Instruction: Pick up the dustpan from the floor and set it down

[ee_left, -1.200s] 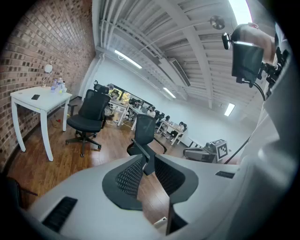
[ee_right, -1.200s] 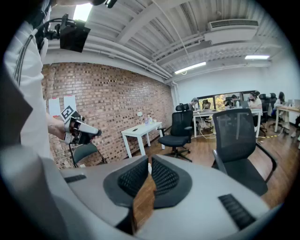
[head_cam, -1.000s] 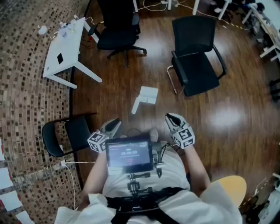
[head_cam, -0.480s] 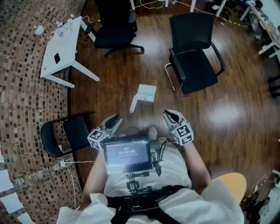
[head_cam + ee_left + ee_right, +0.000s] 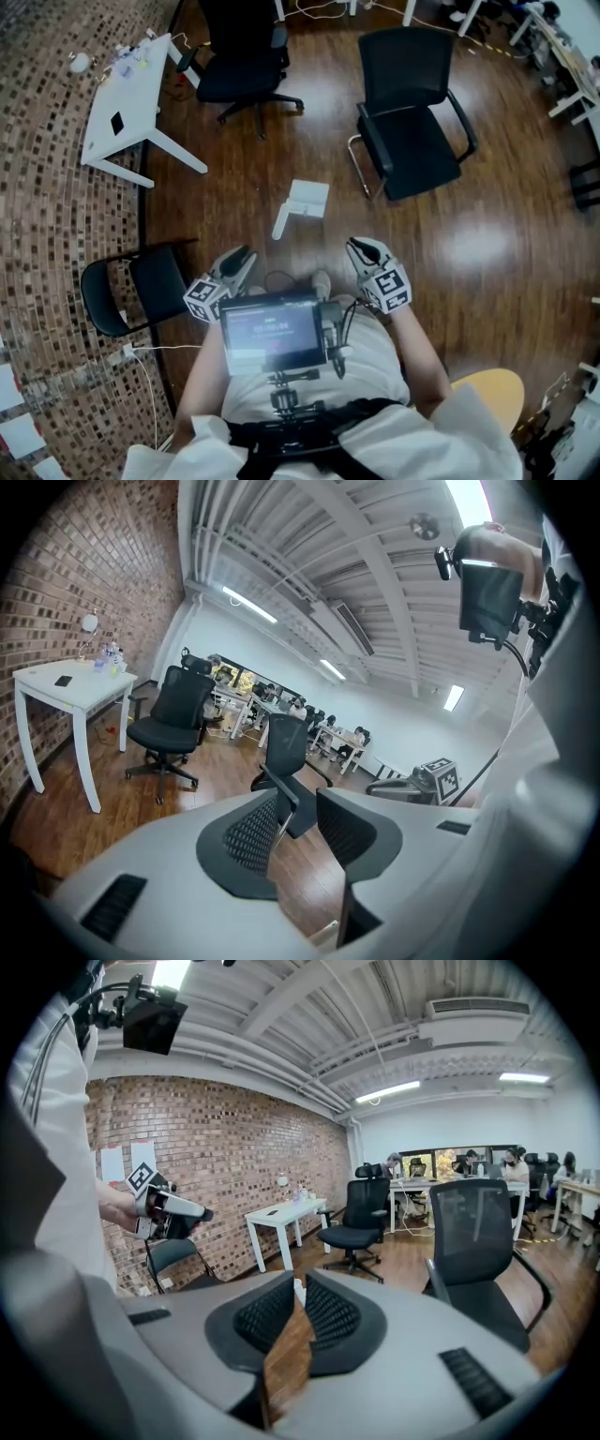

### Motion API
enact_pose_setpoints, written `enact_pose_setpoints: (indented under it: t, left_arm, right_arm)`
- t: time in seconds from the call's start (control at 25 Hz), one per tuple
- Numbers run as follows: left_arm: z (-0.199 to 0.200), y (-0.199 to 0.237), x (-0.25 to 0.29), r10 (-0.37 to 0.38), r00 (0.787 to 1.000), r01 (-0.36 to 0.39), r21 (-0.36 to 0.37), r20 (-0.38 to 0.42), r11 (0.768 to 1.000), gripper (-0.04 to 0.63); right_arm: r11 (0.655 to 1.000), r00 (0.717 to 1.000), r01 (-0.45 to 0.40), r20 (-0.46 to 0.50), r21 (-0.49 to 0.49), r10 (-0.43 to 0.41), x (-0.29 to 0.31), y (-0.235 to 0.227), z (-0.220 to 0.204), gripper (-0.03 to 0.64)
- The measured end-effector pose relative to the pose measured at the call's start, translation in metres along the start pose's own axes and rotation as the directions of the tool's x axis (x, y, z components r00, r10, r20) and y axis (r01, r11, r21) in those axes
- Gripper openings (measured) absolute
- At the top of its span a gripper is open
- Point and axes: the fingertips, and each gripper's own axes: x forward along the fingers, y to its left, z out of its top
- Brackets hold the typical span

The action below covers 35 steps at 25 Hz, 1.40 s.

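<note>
Left gripper (image 5: 244,255) opened, empty, dustpan (image 5: 304,202) plain overhead

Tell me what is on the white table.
A small dark flat item lies on the white table, with a cluster of small items at its far end. Too small to identify; nothing covers them.

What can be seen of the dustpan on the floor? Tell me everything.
The dustpan is white and looks like plastic: a flat, roughly square pan with a straight handle pointing down and left in the head view, toward the person. It lies flat on the dark wooden floor, ahead of the person and near the black chair with armrests. Only the floor touches it.
</note>
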Motion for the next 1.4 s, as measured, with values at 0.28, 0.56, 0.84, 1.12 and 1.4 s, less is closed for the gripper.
enact_pose_setpoints:
  t: [0.28,0.56,0.84,1.12,1.4]
  left_arm:
    - [-0.001,0.004,-0.002,0.01,1.0,-0.01,-0.003,-0.008,1.0,0.132]
    - [0.005,0.018,-0.005,0.048,0.999,-0.048,0.02,0.004,0.999,0.132]
    - [0.004,0.035,0.005,0.014,1.0,-0.014,0.008,-0.024,1.0,0.132]
    - [0.016,0.053,0.018,-0.055,0.996,0.056,0.013,-0.073,0.998,0.132]
    - [0.027,0.074,0.028,-0.107,0.986,0.113,0.034,-0.13,0.993,0.132]
  right_arm:
    - [1.0,1.0,0.009,0.007,-0.003,-0.009,-0.001,-0.001,0.003,0.048]
    - [1.0,1.0,0.002,-0.021,-0.01,-0.002,0.005,0.002,-0.001,0.046]
    - [1.0,0.999,0.023,-0.046,-0.004,-0.024,0.019,0.001,-0.001,0.048]
    - [0.997,0.996,0.071,-0.05,0.011,-0.07,0.041,0.005,0.012,0.048]
    - [0.993,0.991,0.117,-0.069,0.029,-0.115,0.06,0.012,0.018,0.048]
